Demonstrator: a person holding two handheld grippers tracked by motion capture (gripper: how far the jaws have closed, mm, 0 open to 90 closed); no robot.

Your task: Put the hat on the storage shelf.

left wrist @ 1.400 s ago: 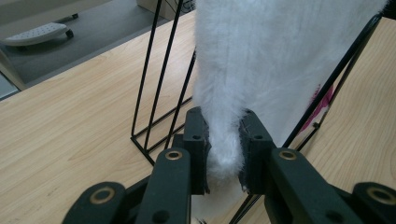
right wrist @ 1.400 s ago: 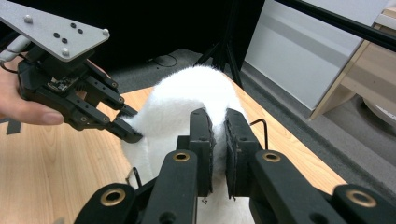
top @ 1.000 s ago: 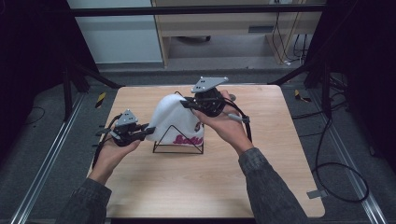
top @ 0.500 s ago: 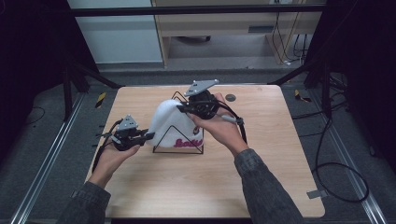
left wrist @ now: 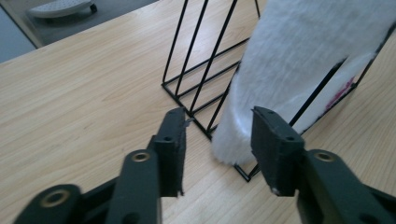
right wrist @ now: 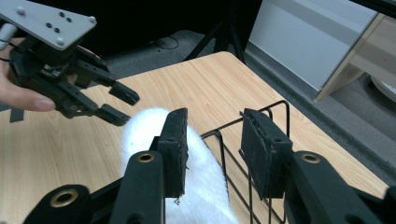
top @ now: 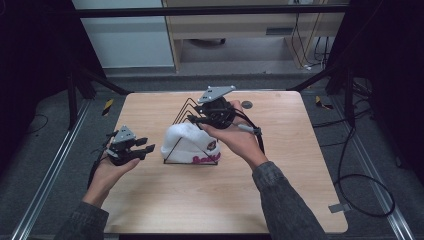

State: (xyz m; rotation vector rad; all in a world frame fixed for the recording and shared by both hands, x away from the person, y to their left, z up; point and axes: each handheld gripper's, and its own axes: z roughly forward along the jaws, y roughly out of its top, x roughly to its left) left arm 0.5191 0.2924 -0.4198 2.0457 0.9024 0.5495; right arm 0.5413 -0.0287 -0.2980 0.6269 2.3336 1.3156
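A white knit hat (top: 186,141) with pink lettering lies draped over the front of a black wire rack (top: 183,107) in the middle of the wooden table (top: 280,165). My left gripper (top: 146,148) stands just left of the hat. Its jaws have just been opening, and the hat's edge (left wrist: 299,56) lies beyond my left gripper (left wrist: 217,119), untouched, beside the rack's wires (left wrist: 196,60). My right gripper (top: 193,119) hovers over the rack's top, its jaws also just opened. Looking along my right gripper (right wrist: 212,116), nothing sits between the pads, and the hat (right wrist: 144,128) and rack (right wrist: 261,112) lie below.
A small dark round disc (top: 247,104) lies on the table behind the right hand. The right gripper's cable (top: 260,137) trails over the table. The left gripper (right wrist: 125,106) hangs close by the hat's far side. A low shelf (top: 240,35) stands behind the table.
Both grippers have let go of the hat, which they held stretched up before. It now sits lower on the rack. The left gripper has drawn back to the left.
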